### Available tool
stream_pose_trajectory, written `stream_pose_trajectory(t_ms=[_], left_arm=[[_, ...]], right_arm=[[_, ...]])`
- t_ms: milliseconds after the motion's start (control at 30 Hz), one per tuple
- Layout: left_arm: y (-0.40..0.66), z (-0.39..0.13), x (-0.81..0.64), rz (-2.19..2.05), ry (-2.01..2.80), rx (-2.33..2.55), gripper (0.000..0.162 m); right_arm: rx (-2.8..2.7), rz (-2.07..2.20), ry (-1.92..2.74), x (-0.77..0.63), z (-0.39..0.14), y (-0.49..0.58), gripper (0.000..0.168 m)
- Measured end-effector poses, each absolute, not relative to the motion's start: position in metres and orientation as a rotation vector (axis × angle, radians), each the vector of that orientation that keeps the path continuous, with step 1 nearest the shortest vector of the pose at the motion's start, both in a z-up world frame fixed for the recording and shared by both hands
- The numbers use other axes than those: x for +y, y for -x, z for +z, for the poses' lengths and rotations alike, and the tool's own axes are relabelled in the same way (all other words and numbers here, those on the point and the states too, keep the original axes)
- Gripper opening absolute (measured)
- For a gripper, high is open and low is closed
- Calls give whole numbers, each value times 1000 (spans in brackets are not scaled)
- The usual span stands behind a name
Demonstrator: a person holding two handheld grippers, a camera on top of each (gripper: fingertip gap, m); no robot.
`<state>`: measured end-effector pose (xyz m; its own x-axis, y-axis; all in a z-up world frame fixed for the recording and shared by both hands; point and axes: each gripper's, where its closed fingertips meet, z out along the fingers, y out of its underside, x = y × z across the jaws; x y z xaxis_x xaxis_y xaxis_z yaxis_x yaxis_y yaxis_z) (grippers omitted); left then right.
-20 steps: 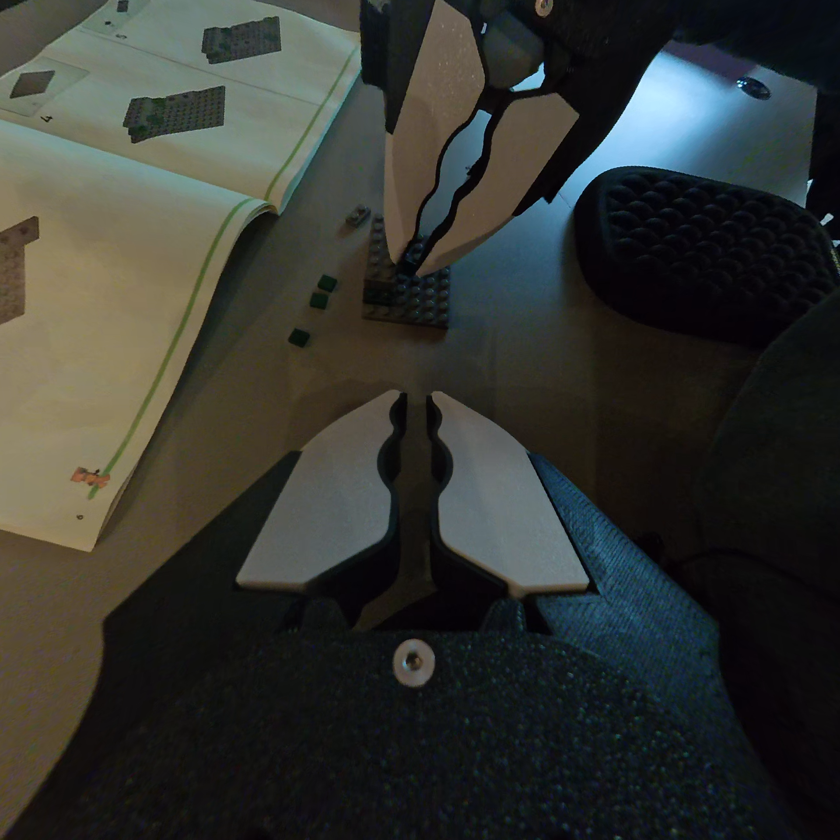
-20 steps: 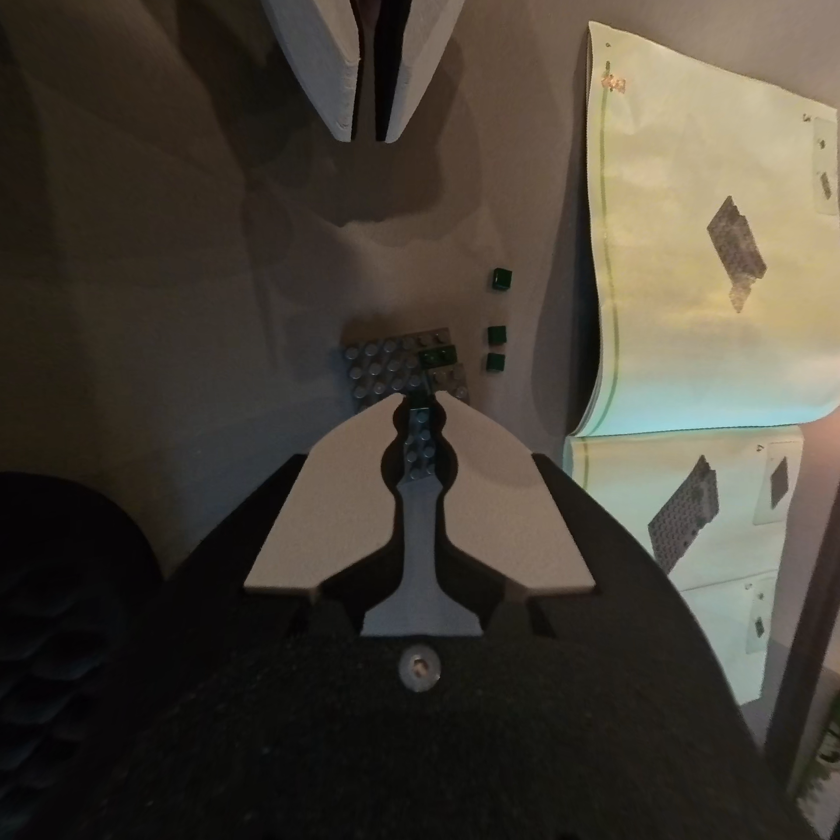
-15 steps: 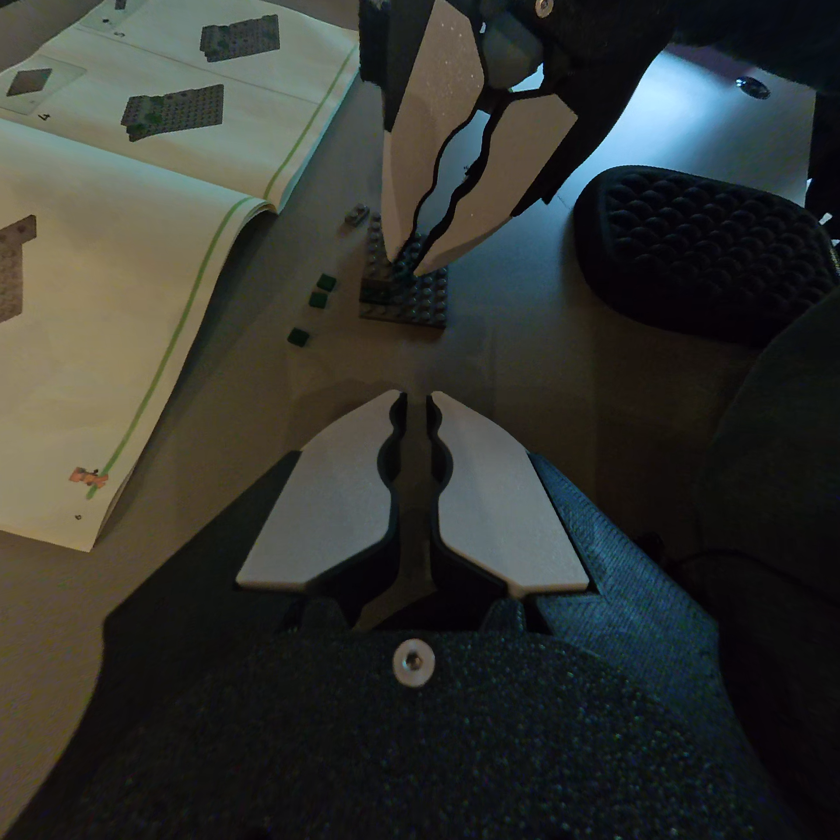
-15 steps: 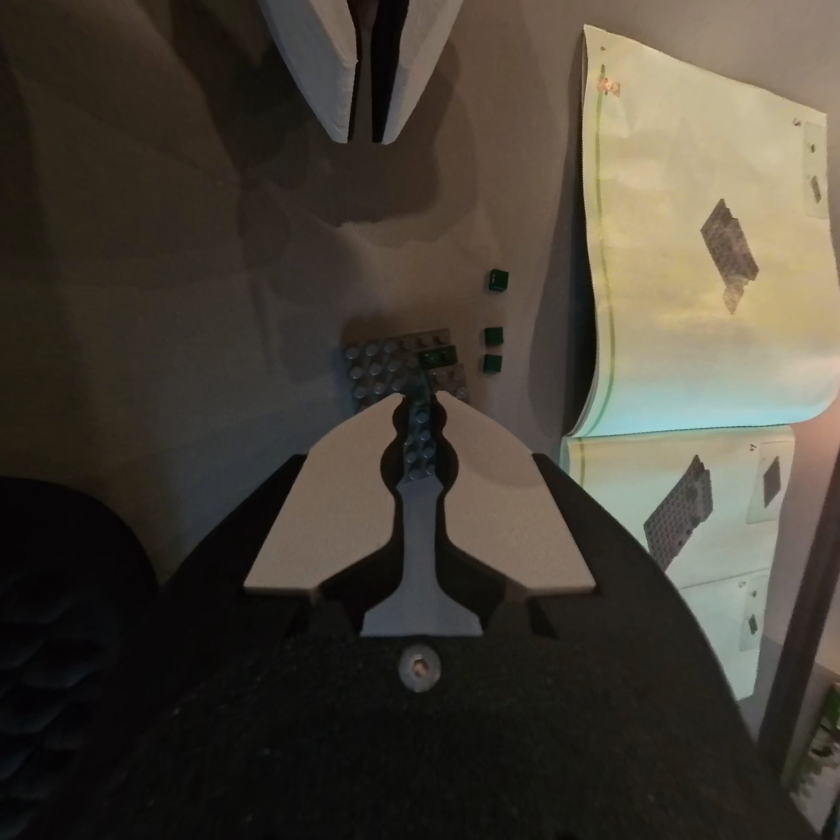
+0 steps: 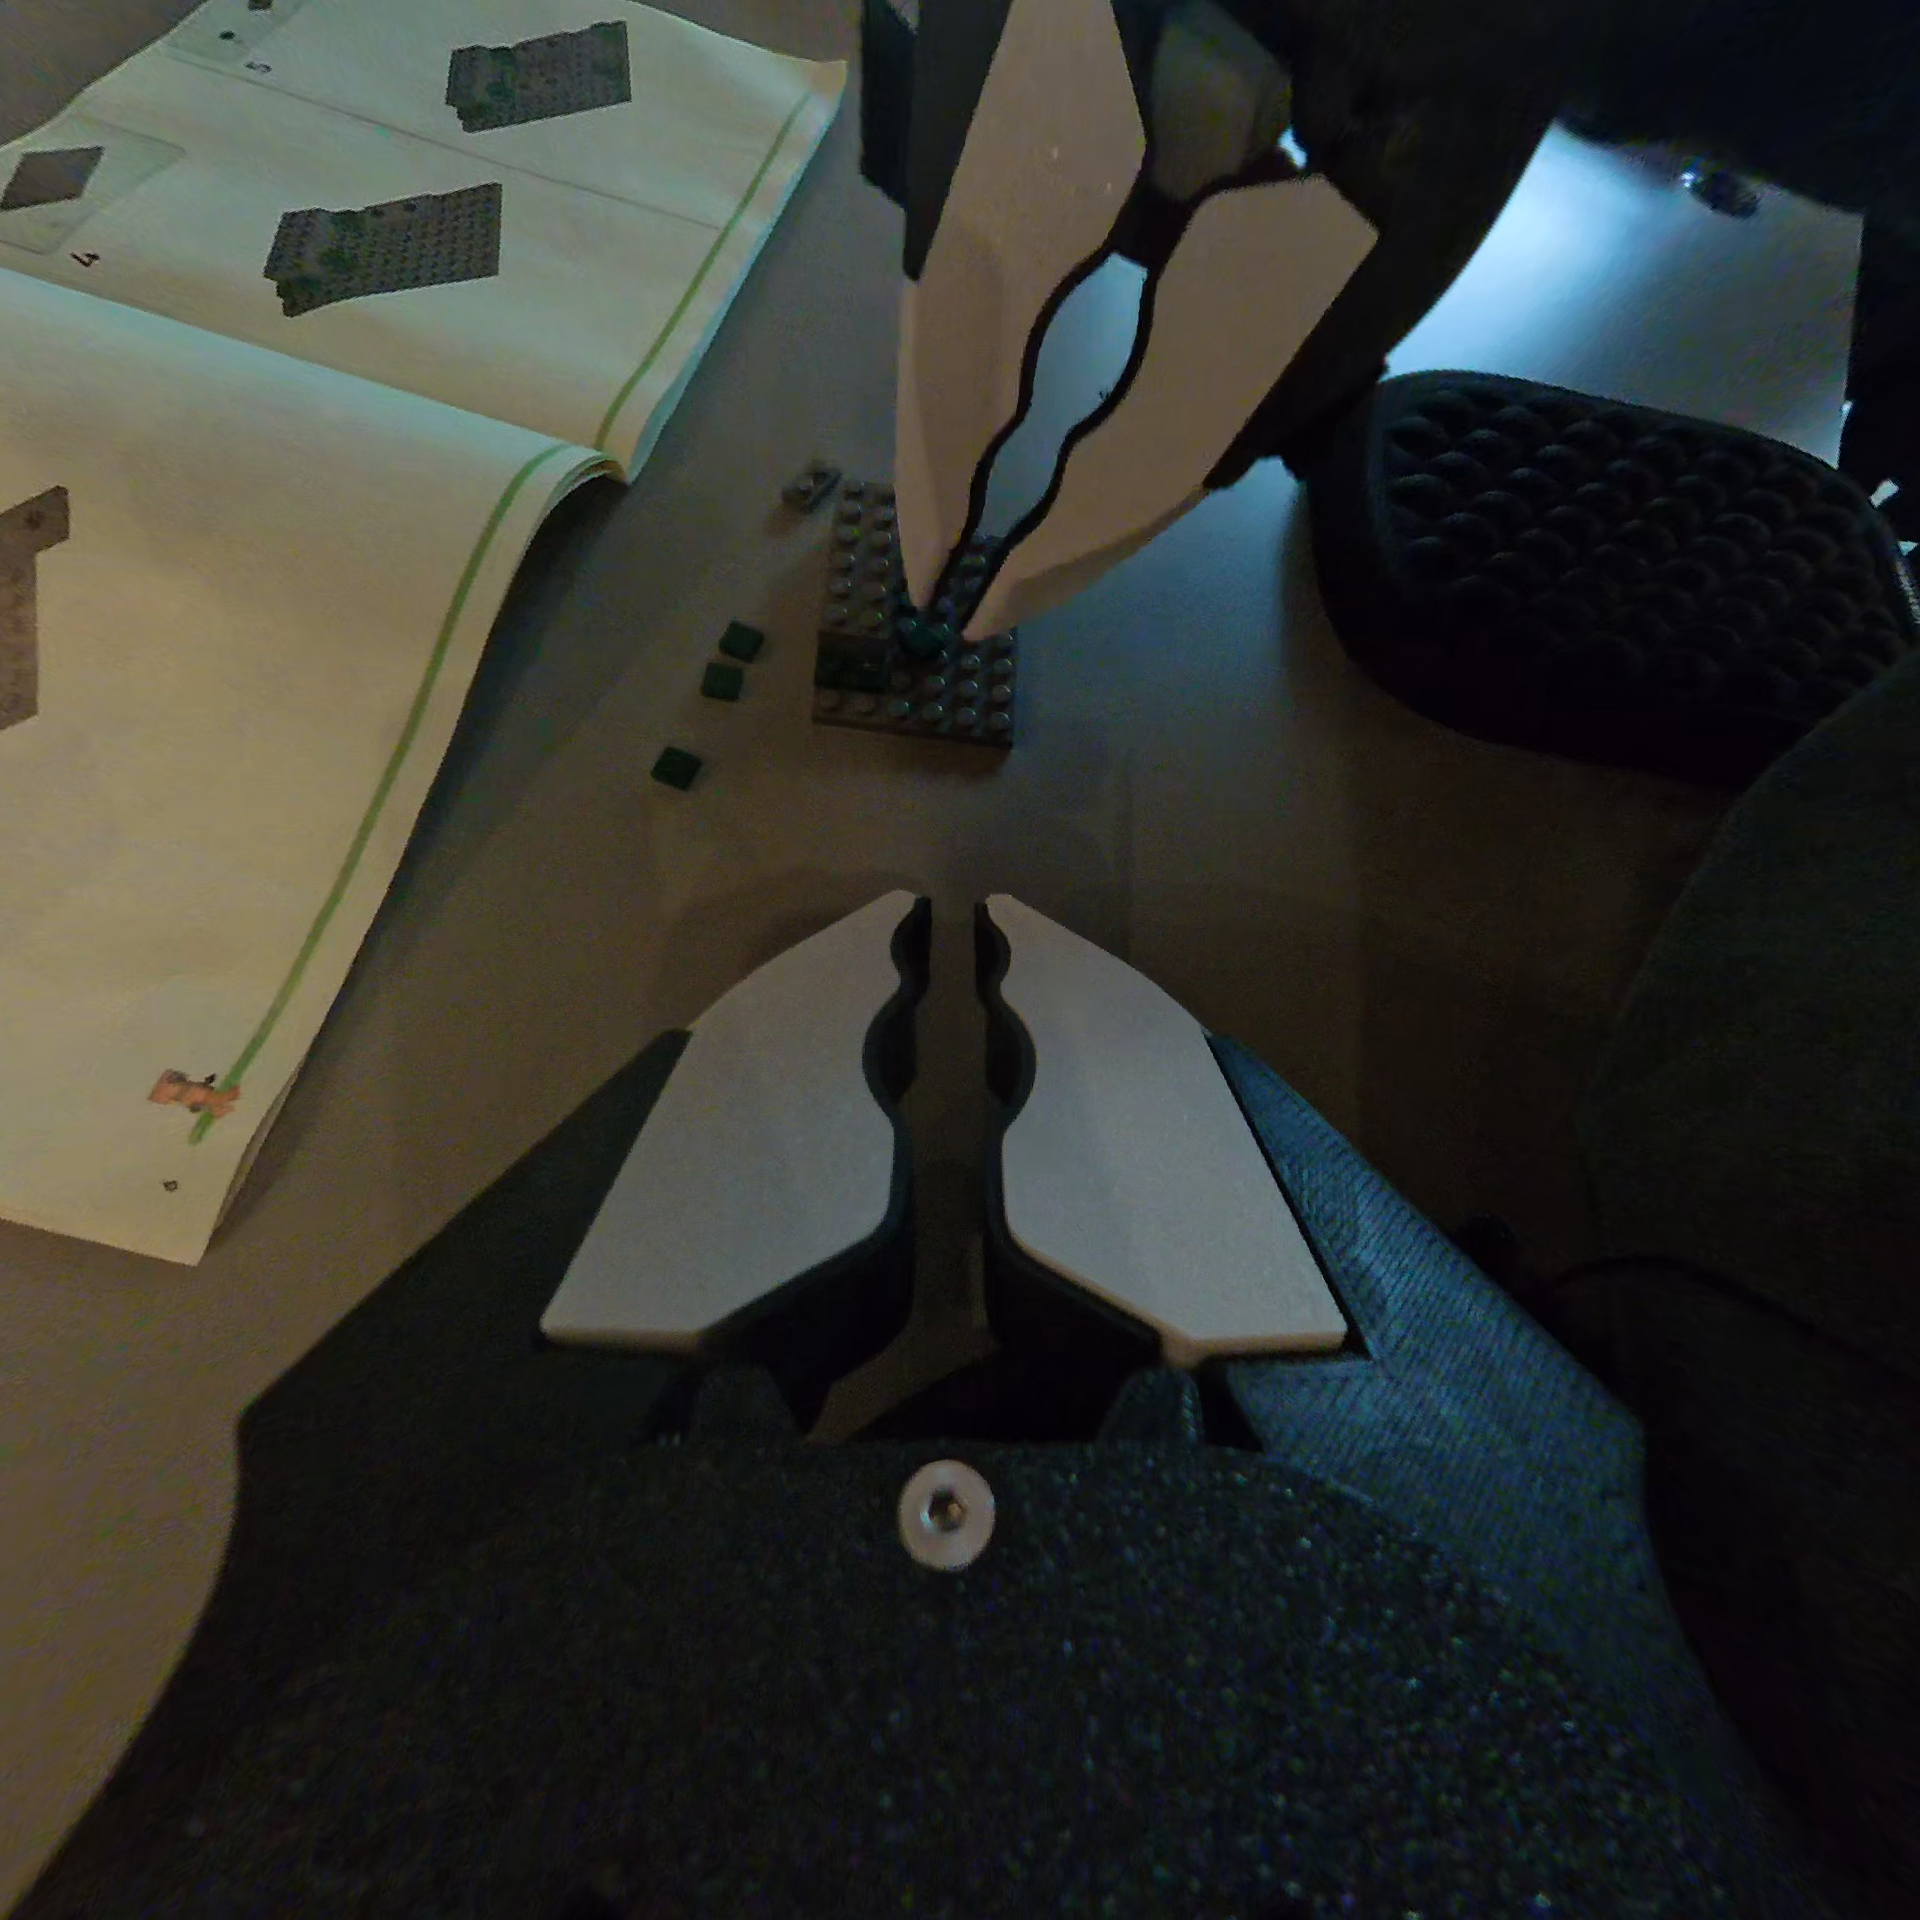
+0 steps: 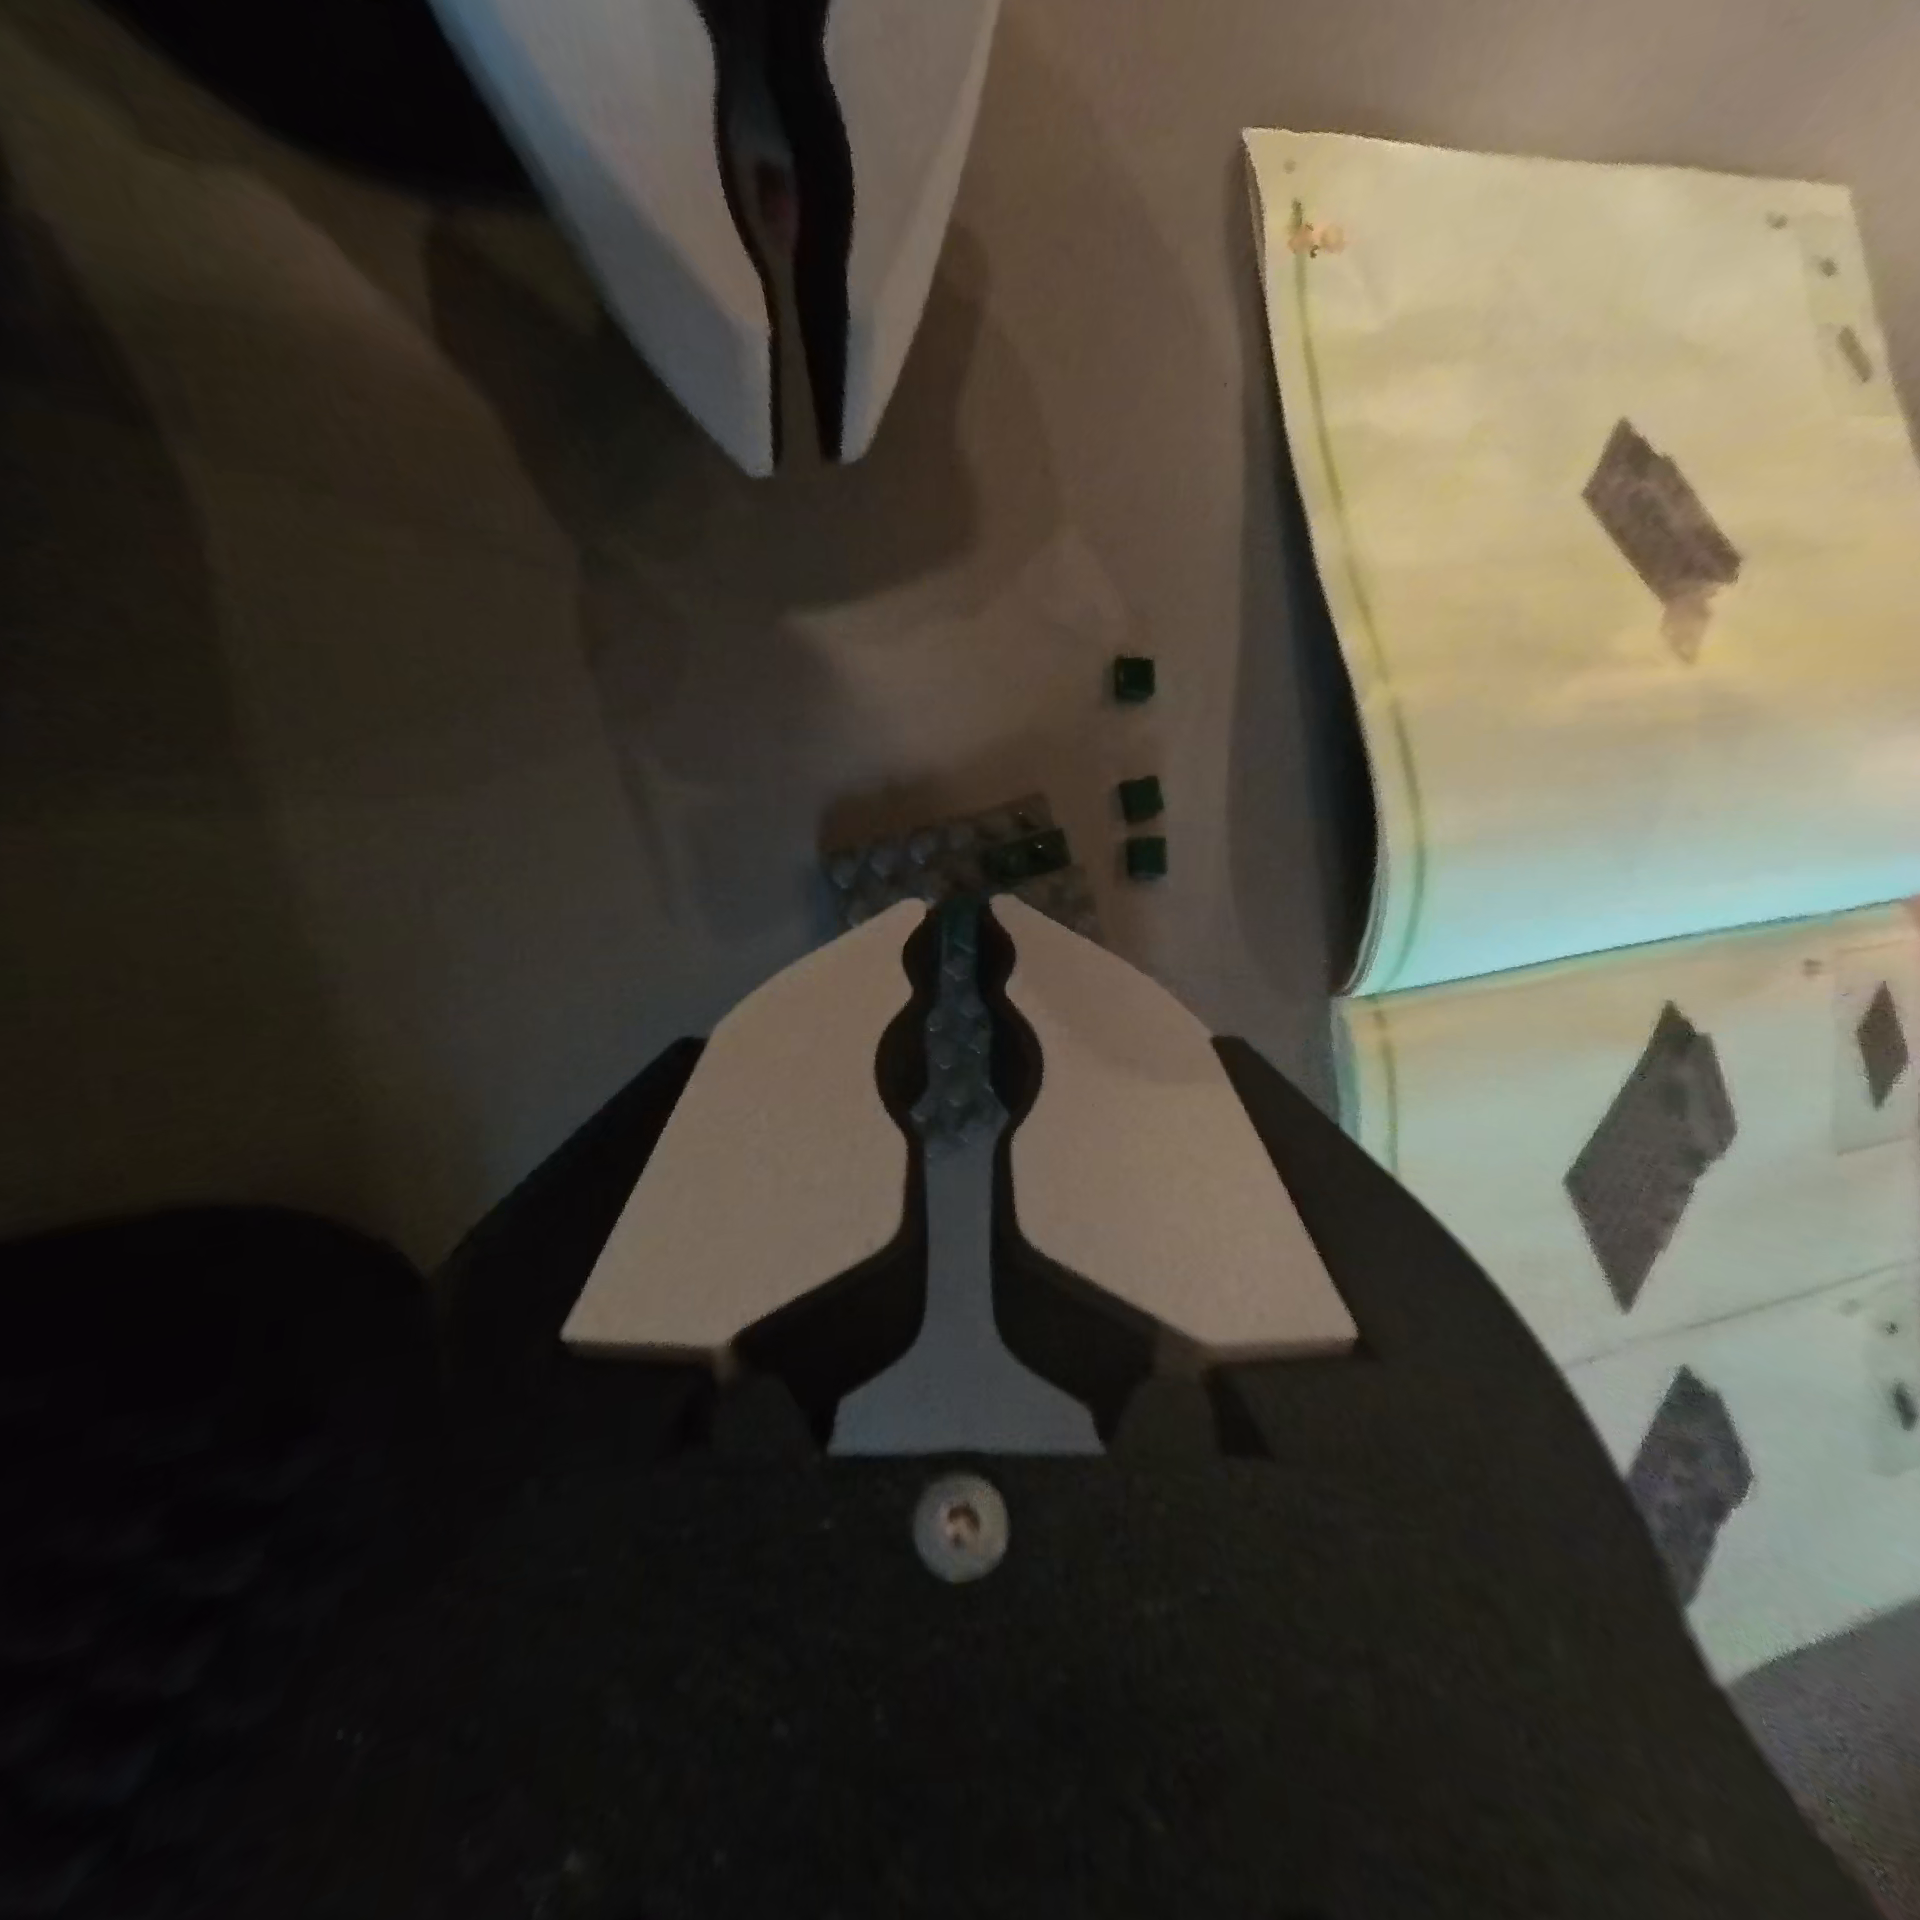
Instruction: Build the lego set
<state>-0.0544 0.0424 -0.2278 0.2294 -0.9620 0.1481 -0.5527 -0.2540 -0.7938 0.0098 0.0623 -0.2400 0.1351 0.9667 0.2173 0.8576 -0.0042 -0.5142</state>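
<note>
A dark grey studded baseplate [image 5: 935,701] lies on the table, with a dark green brick [image 5: 854,661] on its left part. My right gripper [image 5: 943,632] comes down from above with its tips on the plate, shut on a small green piece [image 5: 921,636]. In the right wrist view the gripper [image 6: 958,906] pinches that green piece [image 6: 961,923] over the plate [image 6: 883,862]. My left gripper [image 5: 951,906] hovers in front of the plate, nearly closed and empty. It also shows at the top of the right wrist view [image 6: 800,462].
Three loose green tiles [image 5: 721,681] lie left of the plate, and a small grey piece [image 5: 810,486] lies behind it. An open instruction booklet [image 5: 260,520] covers the left side. A black padded object [image 5: 1610,561] sits on the right. My hands' fingertips stand some 8 centimetres from each other.
My right gripper has sunk slightly and pressed its tips onto the plate with the green piece. The left gripper now looks closer in the right wrist view. The left gripper has not opened.
</note>
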Motion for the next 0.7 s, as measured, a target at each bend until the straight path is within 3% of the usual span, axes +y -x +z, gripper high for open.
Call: stream_pose_trajectory(t_ms=[33,700], left_arm=[[54,-228,42,-872,1900,1390,9],[54,-226,41,-890,1884,1395,9]], right_arm=[[-1733,257,1896,63,-241,-10,6],[-1674,137,1959,66,-252,-18,0]])
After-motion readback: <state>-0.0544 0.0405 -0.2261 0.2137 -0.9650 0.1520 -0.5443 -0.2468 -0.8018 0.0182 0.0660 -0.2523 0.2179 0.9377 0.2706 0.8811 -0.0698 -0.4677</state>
